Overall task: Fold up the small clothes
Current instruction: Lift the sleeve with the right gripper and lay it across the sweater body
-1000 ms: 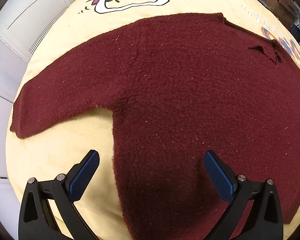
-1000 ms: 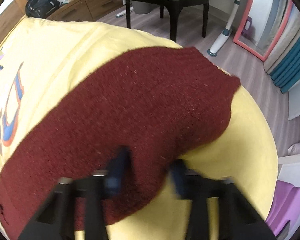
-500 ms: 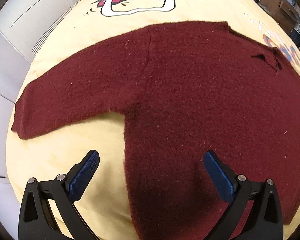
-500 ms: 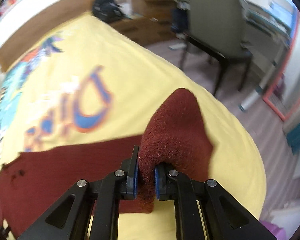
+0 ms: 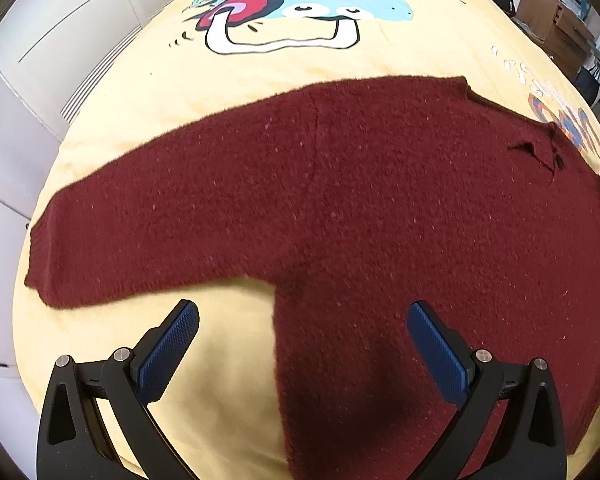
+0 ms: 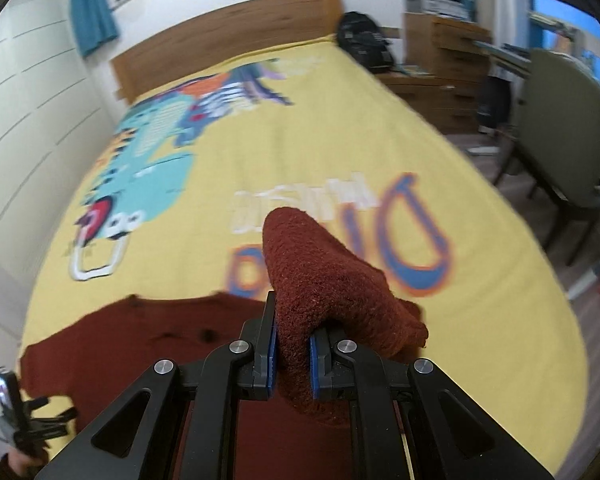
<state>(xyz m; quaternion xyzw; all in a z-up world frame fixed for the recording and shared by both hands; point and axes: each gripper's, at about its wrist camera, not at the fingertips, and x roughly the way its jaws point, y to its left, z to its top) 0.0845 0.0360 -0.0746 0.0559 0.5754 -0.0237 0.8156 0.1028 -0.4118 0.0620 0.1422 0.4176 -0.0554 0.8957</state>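
Note:
A dark red knit sweater (image 5: 380,208) lies flat on a yellow printed bedspread (image 5: 340,64), its left sleeve (image 5: 140,232) stretched out to the left. My left gripper (image 5: 300,344) is open and empty, hovering over the armpit and side edge of the sweater. My right gripper (image 6: 292,350) is shut on the sweater's right sleeve (image 6: 320,280), holding it lifted above the sweater's body (image 6: 148,344).
The bedspread (image 6: 340,128) has a cartoon print and a wooden headboard (image 6: 220,40) behind. White cabinets (image 5: 40,60) stand at the bed's left. A chair (image 6: 560,140), drawers and a black backpack (image 6: 364,44) stand to the right. The left gripper shows at lower left (image 6: 8,400).
My right gripper closed on the sleeve, lifted it and swung it over toward the sweater's body. My left gripper drifted slightly back, staying open.

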